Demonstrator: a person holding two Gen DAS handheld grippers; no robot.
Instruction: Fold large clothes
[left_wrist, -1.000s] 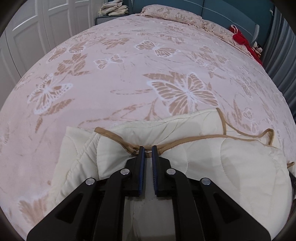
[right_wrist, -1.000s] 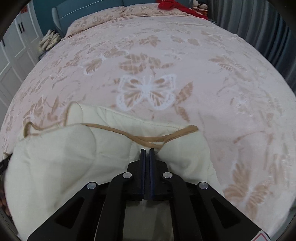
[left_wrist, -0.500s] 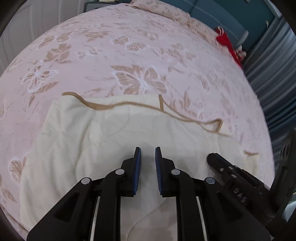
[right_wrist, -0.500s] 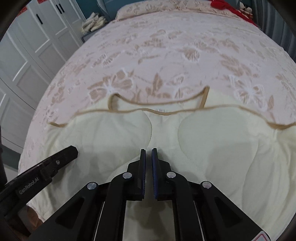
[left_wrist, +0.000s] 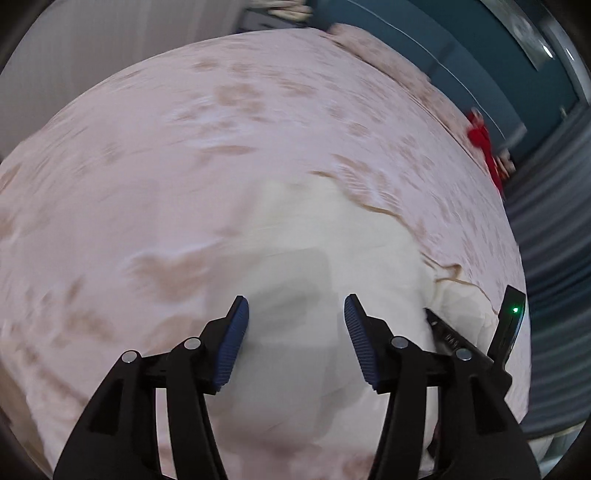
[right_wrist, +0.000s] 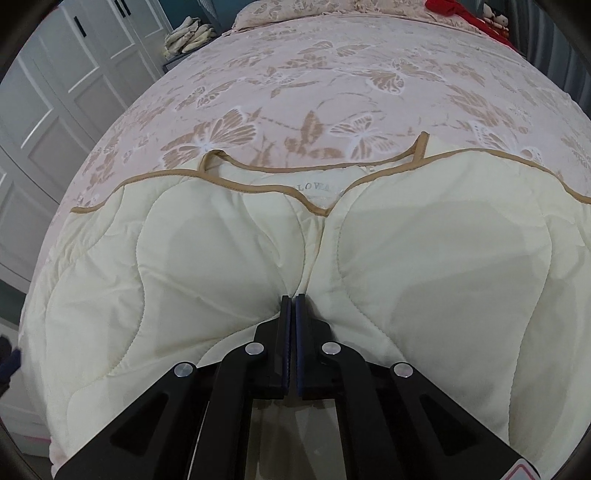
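While left gripper (left_wrist: 296, 314) opens, jacket (right_wrist: 424, 251) flat

**Readable text**

The neck label (right_wrist: 320, 188) inside the cream quilted garment (right_wrist: 229, 266) shows pale letters reading "LOWA"; anything after them is hidden. Small white lettering on the right gripper's finger (left_wrist: 448, 338) is too blurred to read.

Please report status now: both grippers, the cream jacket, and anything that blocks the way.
Left gripper opening, nothing between pads. Right gripper shut at the cream quilted jacket; grip unclear. Jacket spread flat on bedspread. No obstruction seen.
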